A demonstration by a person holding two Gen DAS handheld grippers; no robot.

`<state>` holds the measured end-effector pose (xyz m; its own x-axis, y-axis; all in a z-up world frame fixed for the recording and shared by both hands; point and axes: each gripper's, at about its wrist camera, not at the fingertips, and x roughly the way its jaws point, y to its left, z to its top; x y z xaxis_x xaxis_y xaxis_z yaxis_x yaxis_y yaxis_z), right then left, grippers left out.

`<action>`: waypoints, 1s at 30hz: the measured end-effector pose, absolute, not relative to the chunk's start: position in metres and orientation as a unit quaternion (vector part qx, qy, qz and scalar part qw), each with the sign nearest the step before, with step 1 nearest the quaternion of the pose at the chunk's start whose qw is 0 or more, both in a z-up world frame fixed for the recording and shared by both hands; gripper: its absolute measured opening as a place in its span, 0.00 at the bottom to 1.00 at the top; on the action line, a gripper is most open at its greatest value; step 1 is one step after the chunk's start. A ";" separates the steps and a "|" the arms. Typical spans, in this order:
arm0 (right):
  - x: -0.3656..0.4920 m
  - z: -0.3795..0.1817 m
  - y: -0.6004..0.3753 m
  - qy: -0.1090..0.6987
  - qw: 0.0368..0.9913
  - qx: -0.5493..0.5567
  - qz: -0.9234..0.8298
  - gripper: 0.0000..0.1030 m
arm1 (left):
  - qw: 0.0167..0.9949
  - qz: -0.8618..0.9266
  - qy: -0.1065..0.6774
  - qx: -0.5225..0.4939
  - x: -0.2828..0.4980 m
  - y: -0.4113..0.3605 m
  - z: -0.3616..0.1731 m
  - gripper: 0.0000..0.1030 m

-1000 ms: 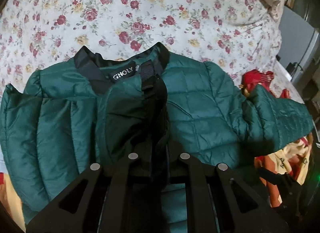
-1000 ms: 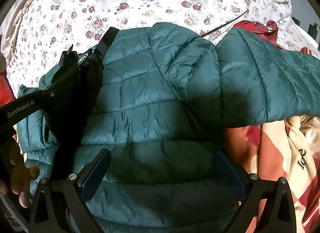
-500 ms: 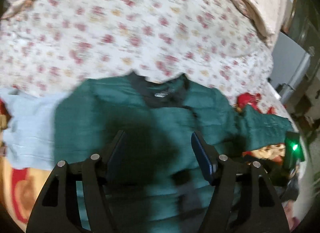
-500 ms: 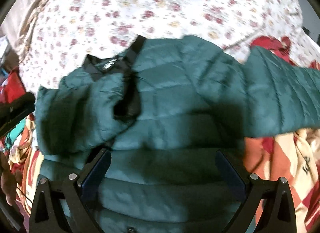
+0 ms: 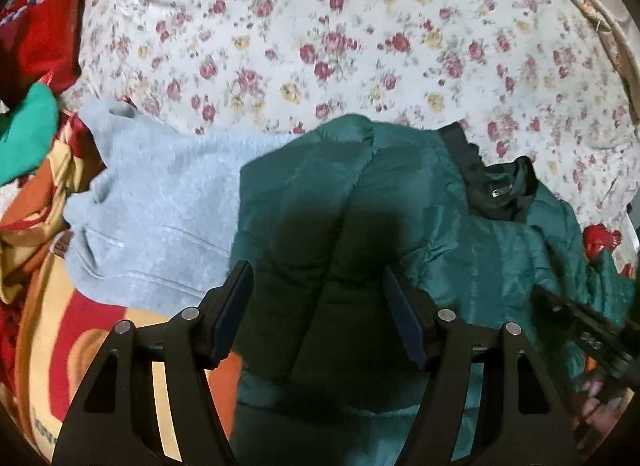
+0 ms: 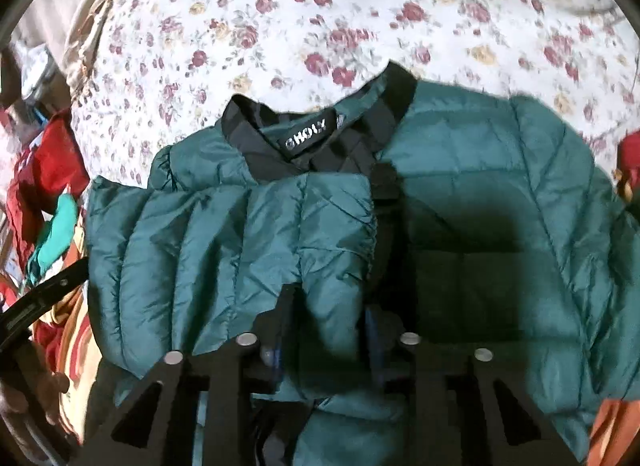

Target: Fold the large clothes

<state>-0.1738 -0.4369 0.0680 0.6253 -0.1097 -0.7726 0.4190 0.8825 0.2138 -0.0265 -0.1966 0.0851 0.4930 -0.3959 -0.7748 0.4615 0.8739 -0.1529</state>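
Observation:
A dark green quilted puffer jacket (image 6: 480, 193) with a black collar (image 6: 316, 137) lies face up on the flowered bedsheet (image 6: 320, 17). Its left sleeve (image 6: 224, 242) is folded across the chest. My right gripper (image 6: 326, 326) is shut on the end of that folded sleeve. In the left wrist view the jacket (image 5: 360, 201) fills the middle, and my left gripper (image 5: 318, 310) is open and empty just above its left shoulder side. The right gripper's arm (image 5: 588, 334) shows at the right edge there.
A light grey sweatshirt (image 5: 160, 193) lies left of the jacket, partly under it. Red (image 5: 44, 33) and bright green (image 5: 28, 133) clothes are piled at the far left. A red, orange and cream blanket (image 5: 52, 326) covers the near bed.
My left gripper let go of the jacket front, opened and swung left. My right gripper closed on the end of the folded sleeve.

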 end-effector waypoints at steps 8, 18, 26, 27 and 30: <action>-0.194 0.056 -0.475 0.419 0.858 0.161 -0.249 0.16 | 0.860 -0.232 0.446 0.089 -0.025 -0.243 0.050 0.68; -0.219 0.095 -0.469 0.371 0.876 0.191 -0.241 0.76 | 0.865 -0.228 0.434 0.104 -0.031 -0.246 0.051 0.69; -0.182 0.087 -0.423 0.401 0.891 0.126 -0.170 0.78 | 0.865 -0.225 0.435 0.104 -0.029 -0.248 0.048 0.70; -0.179 0.078 -0.426 0.408 0.887 0.125 -0.177 0.78 | 0.866 -0.225 0.435 0.104 -0.029 -0.248 0.047 0.71; -0.172 0.049 -0.443 0.438 0.864 0.154 -0.196 0.78 | 0.868 -0.225 0.431 0.104 -0.028 -0.249 0.045 0.73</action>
<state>-0.1720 -0.4425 0.0492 0.5398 -0.2038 -0.8167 0.4737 0.8756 0.0945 -0.0279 -0.2493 0.0447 0.5278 -0.3006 -0.7944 0.4802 0.8770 -0.0128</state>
